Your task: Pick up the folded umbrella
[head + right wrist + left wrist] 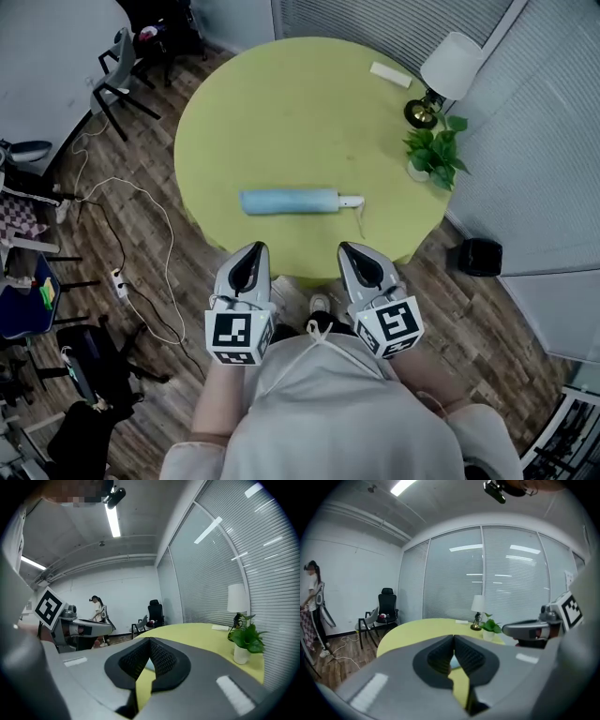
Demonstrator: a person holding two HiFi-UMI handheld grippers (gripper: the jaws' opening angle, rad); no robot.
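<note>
Pale blue, the umbrella (289, 202) lies flat near the front edge of a round yellow-green table (281, 112), well apart from a lamp (448, 70) and plant (436, 152) at its right rim, while the left gripper (255, 247) and right gripper (349, 247) hang just before that edge, both clenched on nothing, their own views showing only a blue sliver behind the jaws.

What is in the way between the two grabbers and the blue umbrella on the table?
Nothing visible. Only bare table lies between the umbrella and the left gripper and right gripper, both shut at the table's near edge. The lamp and plant stand farther off, beyond the umbrella.
</note>
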